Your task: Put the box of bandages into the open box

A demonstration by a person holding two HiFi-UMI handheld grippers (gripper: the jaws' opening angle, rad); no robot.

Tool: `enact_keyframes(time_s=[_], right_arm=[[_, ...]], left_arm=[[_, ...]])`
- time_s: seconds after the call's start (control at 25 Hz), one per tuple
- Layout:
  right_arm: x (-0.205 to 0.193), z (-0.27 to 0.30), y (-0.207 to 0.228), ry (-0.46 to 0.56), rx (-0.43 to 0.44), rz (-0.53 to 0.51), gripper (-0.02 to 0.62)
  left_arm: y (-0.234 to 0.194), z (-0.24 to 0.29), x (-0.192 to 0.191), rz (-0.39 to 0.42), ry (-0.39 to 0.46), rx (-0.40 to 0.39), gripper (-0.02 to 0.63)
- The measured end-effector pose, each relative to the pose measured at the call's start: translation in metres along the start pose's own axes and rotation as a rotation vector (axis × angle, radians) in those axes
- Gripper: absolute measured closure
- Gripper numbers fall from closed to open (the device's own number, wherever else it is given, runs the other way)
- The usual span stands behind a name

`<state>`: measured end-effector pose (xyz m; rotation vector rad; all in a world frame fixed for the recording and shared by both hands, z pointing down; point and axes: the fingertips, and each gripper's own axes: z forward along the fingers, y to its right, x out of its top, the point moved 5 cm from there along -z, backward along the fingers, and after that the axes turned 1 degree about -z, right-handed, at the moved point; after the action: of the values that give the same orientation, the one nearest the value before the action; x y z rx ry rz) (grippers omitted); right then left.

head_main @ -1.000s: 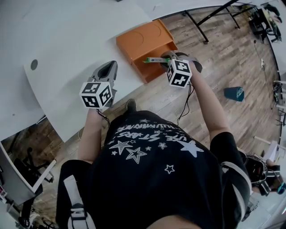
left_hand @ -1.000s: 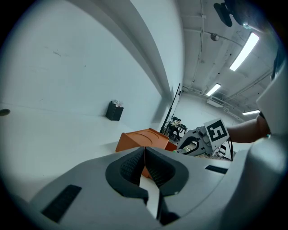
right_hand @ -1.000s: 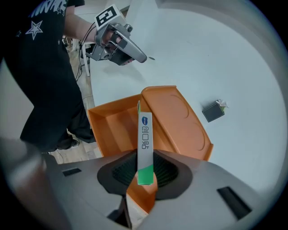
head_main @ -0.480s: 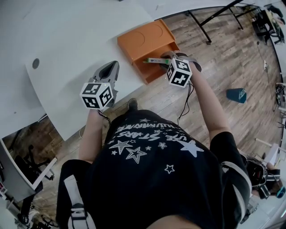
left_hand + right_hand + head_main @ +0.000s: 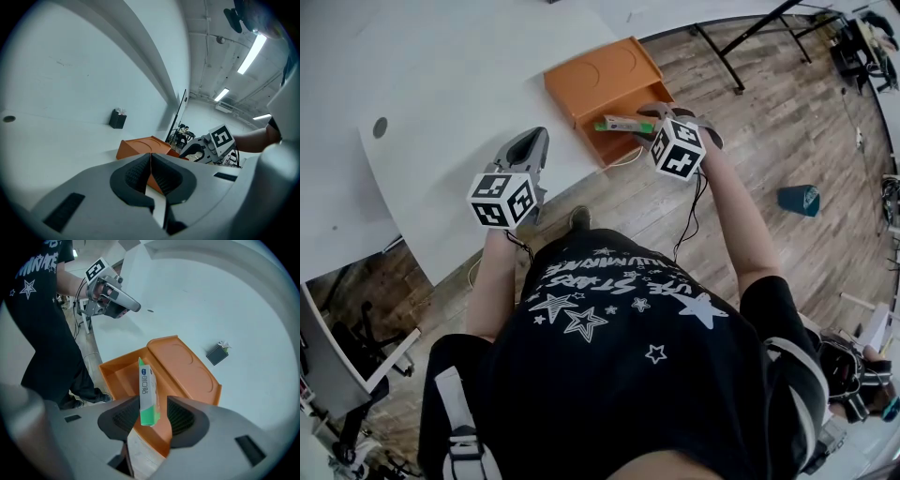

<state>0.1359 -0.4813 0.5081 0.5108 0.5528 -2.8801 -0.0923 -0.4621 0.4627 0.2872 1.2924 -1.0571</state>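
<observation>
A person in a black star-print T-shirt (image 5: 609,319) stands at the edge of a white table (image 5: 459,84) with a gripper in each hand. The right gripper (image 5: 150,417) points steeply down over the open orange box (image 5: 112,369), which sits at the table's near corner with its hinged lid (image 5: 183,366) laid back flat. Its jaws have just been opening and now stand apart. The green-and-white box of bandages (image 5: 147,390) stands on edge between them, with a clear gap to the pad on the right of that gripper's view. The carton's far end reaches over the tray's hollow; whether it touches the bottom cannot be told. The left gripper (image 5: 151,173) hangs over the table, well to the side, jaws closed together and empty. A small dark container (image 5: 217,353) sits farther back on the table, and a teal bin (image 5: 794,197) stands on the wooden floor (image 5: 769,122).
</observation>
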Motion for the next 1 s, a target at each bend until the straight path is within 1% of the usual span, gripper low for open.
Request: enact_keyframes(time_s=[0.2,0.4,0.52,0.64,0.8,0.92,1.0], right_arm=[[-0.003,-0.021,-0.010,0.041,-0.052,0.028,0.428],[0.001,-0.045,-0.022,0.094,-0.103,0.079,0.428],[-0.001,-0.059,-0.034,0.129,-0.126,0.121,0.430],[-0.007,-0.071,-0.051,0.145,-0.150,0.142,0.433],[-0.015,-0.087,-0.067,0.187,-0.193,0.181,0.493],[-0.015,-0.105,-0.087,0.262,-0.203,0.269,0.514],[-0.020,-0.116,-0.097,0.291,-0.224,0.315,0.524]], left_arm=[[0.017,-0.014,-0.004,0.007,0.011,0.009,0.584],[0.033,-0.031,-0.007,0.017,0.022,0.010,0.584],[0.048,-0.039,-0.010,0.032,0.024,0.004,0.584],[0.065,-0.049,-0.016,0.045,0.026,-0.002,0.584],[0.083,-0.059,-0.024,0.057,0.026,-0.007,0.584],[0.098,-0.077,-0.031,0.067,0.030,-0.011,0.584],[0.111,-0.085,-0.035,0.073,0.033,-0.013,0.584]])
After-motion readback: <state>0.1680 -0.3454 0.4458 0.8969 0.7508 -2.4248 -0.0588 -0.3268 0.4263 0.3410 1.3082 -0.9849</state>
